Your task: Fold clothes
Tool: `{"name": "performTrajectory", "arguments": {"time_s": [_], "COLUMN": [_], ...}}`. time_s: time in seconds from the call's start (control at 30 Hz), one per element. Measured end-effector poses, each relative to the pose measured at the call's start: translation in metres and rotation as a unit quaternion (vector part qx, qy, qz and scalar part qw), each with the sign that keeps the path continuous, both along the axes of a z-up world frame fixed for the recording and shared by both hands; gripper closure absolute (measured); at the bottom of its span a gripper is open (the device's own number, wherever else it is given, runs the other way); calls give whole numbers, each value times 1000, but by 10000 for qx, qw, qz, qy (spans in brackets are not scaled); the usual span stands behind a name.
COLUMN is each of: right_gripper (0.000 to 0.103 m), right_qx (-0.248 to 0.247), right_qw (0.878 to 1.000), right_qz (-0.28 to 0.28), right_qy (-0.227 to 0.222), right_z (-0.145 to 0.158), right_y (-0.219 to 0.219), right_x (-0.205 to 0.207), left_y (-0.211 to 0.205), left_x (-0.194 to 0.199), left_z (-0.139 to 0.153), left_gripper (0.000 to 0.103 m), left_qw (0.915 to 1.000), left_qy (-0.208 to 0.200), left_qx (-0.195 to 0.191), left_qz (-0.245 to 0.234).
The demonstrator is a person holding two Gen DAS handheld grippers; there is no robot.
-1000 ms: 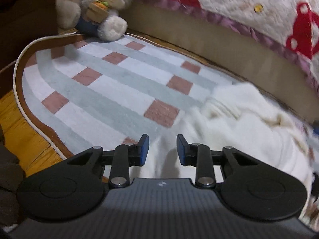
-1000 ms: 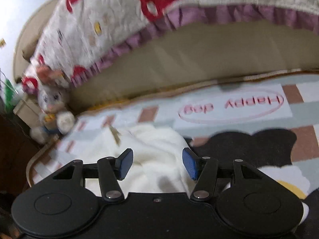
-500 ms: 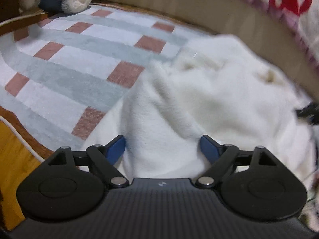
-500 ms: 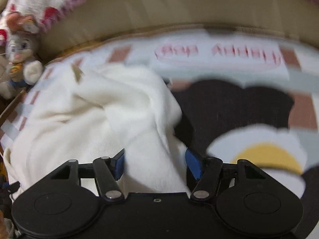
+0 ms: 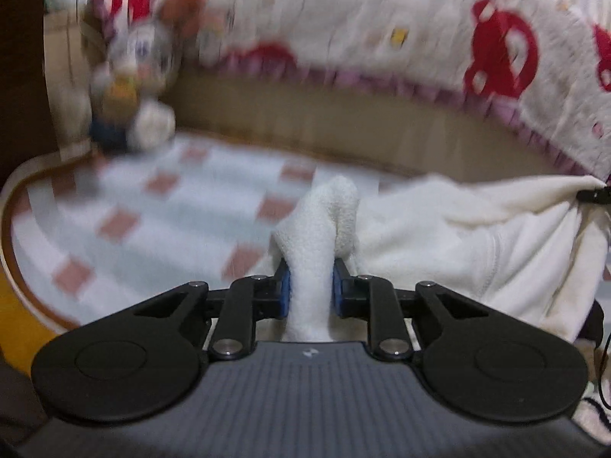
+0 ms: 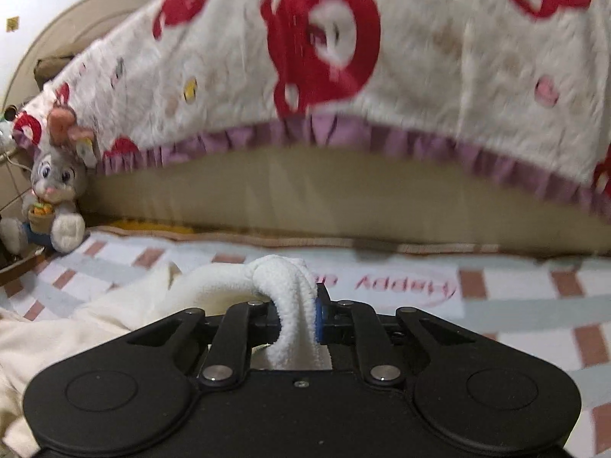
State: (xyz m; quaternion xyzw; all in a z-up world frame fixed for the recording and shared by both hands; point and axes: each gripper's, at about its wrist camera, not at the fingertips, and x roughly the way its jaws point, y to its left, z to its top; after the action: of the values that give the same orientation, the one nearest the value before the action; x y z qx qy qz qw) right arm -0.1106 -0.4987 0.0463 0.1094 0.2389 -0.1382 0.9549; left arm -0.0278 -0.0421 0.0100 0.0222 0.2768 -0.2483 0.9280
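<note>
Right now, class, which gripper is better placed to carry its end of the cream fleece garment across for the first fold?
Probably the left gripper: it is shut on the cream fleece garment with bare checked rug beside it. The right gripper grips equally well.

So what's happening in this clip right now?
A person is working with two handheld grippers on a cream fleece garment over a checked rug beside a bed. The left gripper and the right gripper are each shut on a bunched fold of it, with fabric stretched between them. No fold is made yet.
</note>
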Motion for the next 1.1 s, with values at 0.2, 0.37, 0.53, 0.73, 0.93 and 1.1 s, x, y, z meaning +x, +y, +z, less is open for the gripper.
{"name": "performTrajectory", "arguments": {"time_s": [0.2, 0.37, 0.53, 0.73, 0.93, 1.1], "right_gripper": [90, 90, 77, 65, 50, 39], "right_qx": [-448, -727, -1006, -107, 550, 1067], "right_qw": [9987, 9973, 9945, 9959, 9946, 9802], "right_qz": [42, 27, 12, -372, 446, 1483], "right_qy": [-236, 27, 289, 818, 758, 762], "right_z": [42, 46, 49, 10, 8, 5], "right_y": [1, -5, -11, -20, 5, 26], "right_x": [-7, 10, 27, 22, -1, 15], "left_y": [2, 10, 28, 12, -3, -7], "left_x": [-11, -24, 7, 13, 13, 27], "left_z": [50, 85, 76, 13, -40, -61], "left_gripper": [84, 103, 103, 94, 57, 55], "left_qw": [9962, 9855, 9944, 9946, 9856, 9770], "left_qy": [-840, -1616, -508, 834, 1671, 2101], "left_qx": [-216, -337, -855, -613, -201, -358], "left_qz": [55, 385, 368, 46, -158, -15]}}
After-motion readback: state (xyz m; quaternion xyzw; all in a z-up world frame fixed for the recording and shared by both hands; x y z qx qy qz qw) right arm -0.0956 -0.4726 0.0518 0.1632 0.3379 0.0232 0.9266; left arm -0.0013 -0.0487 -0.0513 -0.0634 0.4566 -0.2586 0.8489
